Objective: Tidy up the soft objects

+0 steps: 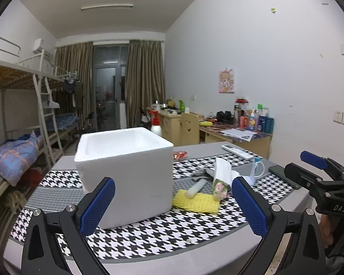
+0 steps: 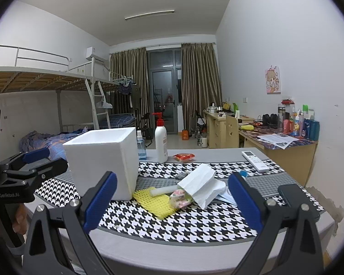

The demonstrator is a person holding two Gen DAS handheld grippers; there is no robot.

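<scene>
Both claws spread, empty. Soft pile, yellow foam net (image 2: 156,202) included, lies ahead of right claw (image 2: 172,197); left claw (image 1: 173,202) faces foam box (image 1: 126,171). Right nearer.

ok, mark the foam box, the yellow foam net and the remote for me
foam box (image 1: 135,178), left wrist view, on its front wall.
yellow foam net (image 2: 156,202), right wrist view, on its flat middle.
remote (image 2: 255,159), right wrist view, on its keypad.

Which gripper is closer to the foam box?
Left. The left gripper, open, faces the foam box directly. The right gripper, also open, is further to its right, facing the yellow net.
</scene>
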